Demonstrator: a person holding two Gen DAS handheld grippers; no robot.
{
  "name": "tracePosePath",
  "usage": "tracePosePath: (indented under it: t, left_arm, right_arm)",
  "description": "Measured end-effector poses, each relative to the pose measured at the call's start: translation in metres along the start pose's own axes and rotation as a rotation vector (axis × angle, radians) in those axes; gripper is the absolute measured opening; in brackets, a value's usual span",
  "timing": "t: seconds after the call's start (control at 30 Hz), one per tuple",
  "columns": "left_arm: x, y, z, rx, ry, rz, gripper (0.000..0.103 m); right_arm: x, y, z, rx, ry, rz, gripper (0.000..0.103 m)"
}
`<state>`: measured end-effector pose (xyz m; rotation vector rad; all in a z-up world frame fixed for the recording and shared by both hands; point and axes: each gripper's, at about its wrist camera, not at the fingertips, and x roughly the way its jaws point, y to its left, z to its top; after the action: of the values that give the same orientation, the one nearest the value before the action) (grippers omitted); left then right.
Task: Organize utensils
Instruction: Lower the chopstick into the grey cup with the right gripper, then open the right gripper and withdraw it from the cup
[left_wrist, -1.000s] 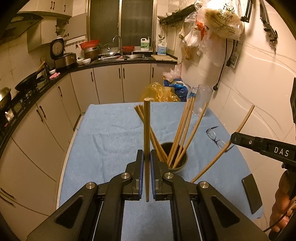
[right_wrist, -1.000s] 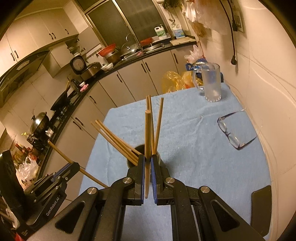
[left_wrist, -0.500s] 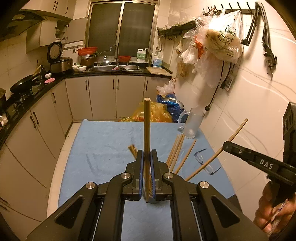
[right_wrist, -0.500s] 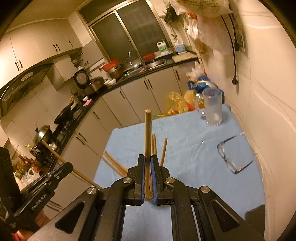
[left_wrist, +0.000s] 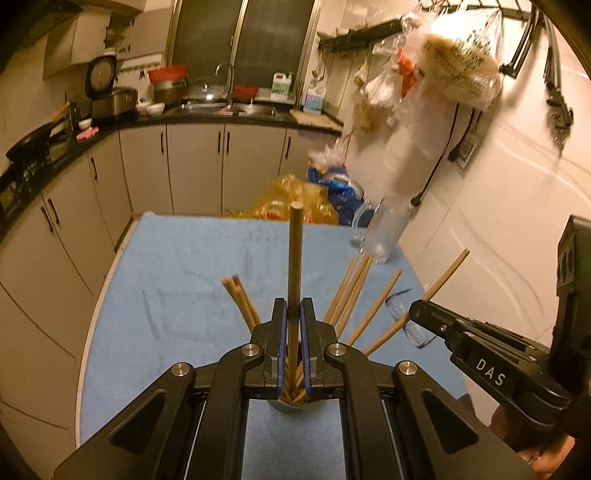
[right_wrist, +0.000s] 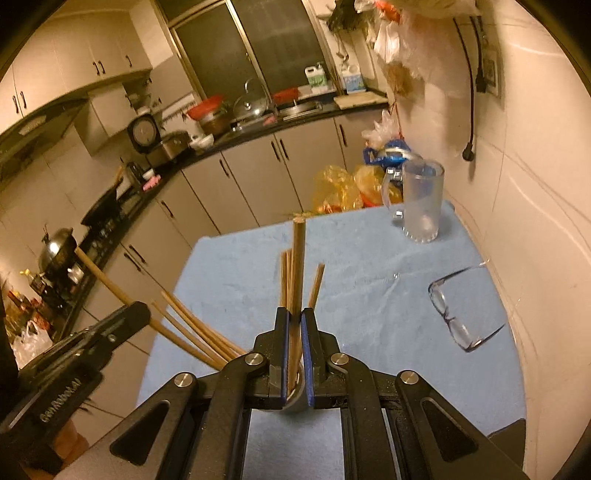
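My left gripper (left_wrist: 294, 314) is shut on a wooden chopstick (left_wrist: 294, 254) that stands up between its blue pads. Just under the fingers sits a dark cup (left_wrist: 291, 404) with several chopsticks fanned out of it. In the right wrist view my right gripper (right_wrist: 294, 314) is shut on another chopstick (right_wrist: 298, 266), above the same cup (right_wrist: 295, 400). Each gripper shows in the other's view: the right gripper (left_wrist: 416, 314) at the right with its slanted chopstick (left_wrist: 447, 269), the left gripper (right_wrist: 142, 310) at the left with its chopstick (right_wrist: 99, 273).
A blue cloth (right_wrist: 369, 295) covers the table. A glass mug (right_wrist: 421, 199) stands at the far right corner, with eyeglasses (right_wrist: 461, 317) lying nearer. A dark phone (right_wrist: 511, 430) lies at the near right edge. A white wall borders the table's right side; kitchen cabinets stand beyond and to the left.
Both grippers have moved forward over the table with their chopsticks still held. The cup has slid from ahead of the fingertips to beneath them in both views.
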<state>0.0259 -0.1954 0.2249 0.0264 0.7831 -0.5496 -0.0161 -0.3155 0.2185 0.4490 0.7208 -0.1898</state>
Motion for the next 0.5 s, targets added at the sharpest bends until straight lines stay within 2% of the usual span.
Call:
tracePosePath:
  t: [0.2, 0.3, 0.4, 0.5]
  left_arm:
    - [0.019, 0.004, -0.012, -0.004, 0.045, 0.017, 0.006]
    - [0.019, 0.007, -0.015, -0.005, 0.046, 0.024, 0.007]
    - [0.014, 0.010, -0.015, -0.007, 0.039, 0.028, 0.007]
    - [0.006, 0.012, -0.015, -0.011, 0.027, 0.038, 0.025]
  right_arm:
    - [0.021, -0.005, -0.009, 0.014, 0.070, 0.011, 0.008]
    - [0.022, -0.007, -0.008, 0.023, 0.082, 0.024, 0.019]
    - [0.019, -0.007, -0.006, 0.023, 0.068, 0.027, 0.025]
    - [0.010, -0.008, -0.004, 0.025, 0.050, 0.020, 0.033]
